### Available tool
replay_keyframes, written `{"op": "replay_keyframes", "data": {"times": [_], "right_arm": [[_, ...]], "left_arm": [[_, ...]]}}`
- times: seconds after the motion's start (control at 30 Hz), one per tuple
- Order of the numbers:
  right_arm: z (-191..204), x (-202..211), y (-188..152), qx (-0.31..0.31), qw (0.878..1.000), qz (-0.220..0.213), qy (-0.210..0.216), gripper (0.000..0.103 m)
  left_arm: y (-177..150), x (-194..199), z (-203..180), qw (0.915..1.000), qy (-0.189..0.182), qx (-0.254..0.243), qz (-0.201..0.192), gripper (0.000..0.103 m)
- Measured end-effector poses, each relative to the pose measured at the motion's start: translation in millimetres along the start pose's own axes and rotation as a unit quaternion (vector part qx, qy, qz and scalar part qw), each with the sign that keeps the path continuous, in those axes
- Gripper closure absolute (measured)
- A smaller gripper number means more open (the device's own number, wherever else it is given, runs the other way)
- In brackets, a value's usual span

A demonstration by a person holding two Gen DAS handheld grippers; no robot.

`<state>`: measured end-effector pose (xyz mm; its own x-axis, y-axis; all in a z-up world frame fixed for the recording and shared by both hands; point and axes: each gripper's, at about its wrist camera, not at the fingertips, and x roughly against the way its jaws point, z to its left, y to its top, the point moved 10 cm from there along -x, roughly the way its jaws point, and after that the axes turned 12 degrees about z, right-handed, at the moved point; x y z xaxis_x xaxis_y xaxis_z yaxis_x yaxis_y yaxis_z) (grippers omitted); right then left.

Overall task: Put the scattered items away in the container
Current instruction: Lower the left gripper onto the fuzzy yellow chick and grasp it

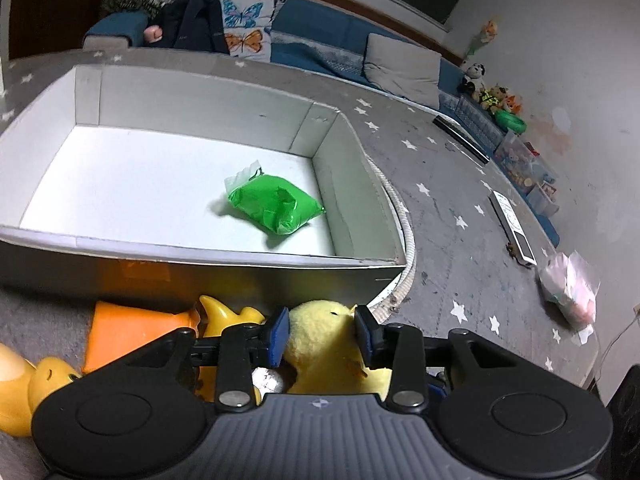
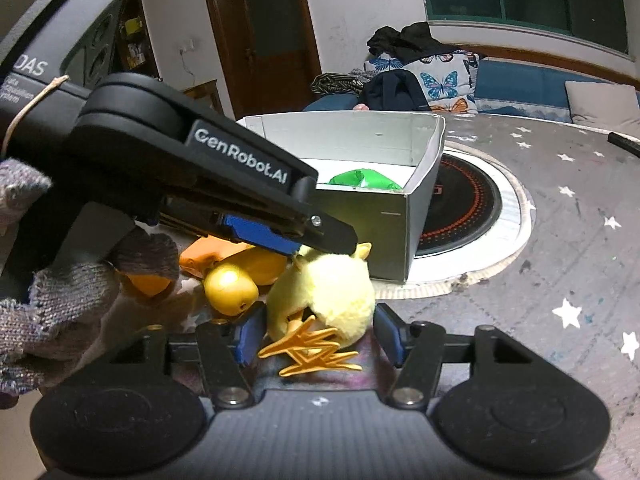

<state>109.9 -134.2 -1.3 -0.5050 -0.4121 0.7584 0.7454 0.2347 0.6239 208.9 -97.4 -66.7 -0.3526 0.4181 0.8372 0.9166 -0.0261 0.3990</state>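
Observation:
A yellow plush chick [image 1: 326, 344] lies on the table in front of the white box [image 1: 360, 184]. My left gripper [image 1: 322, 334] is shut on the plush chick, its blue pads pressing both sides. In the right wrist view the left gripper [image 2: 320, 246] comes in from the left onto the chick [image 2: 332, 292]. My right gripper [image 2: 318, 336] is open, its pads on either side of the chick's lower body and orange feet [image 2: 312, 354]. A green packet [image 1: 274, 204] lies inside the box [image 2: 424, 168].
An orange toy [image 1: 128, 332] and yellow rubber ducks [image 1: 224, 316] lie left of the chick. A round induction hob [image 2: 468, 204] is under the box. A remote [image 1: 514, 226] and a plastic bag [image 1: 572, 292] lie on the starred cloth to the right.

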Motion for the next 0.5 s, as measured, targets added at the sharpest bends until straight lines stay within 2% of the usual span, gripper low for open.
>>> {"op": "replay_keyframes", "data": {"times": [0.27, 0.5], "right_arm": [[-0.3, -2.1, -0.6, -0.013, 1.0, -0.006, 0.005, 0.047], [1.8, 6.9, -1.3, -0.015, 1.0, -0.015, 0.001, 0.048]], "left_arm": [[0.3, -5.5, 1.0, 0.9999, -0.008, 0.012, -0.001, 0.061], [-3.9, 3.6, -5.7, 0.9999, -0.012, 0.003, -0.01, 0.062]]}}
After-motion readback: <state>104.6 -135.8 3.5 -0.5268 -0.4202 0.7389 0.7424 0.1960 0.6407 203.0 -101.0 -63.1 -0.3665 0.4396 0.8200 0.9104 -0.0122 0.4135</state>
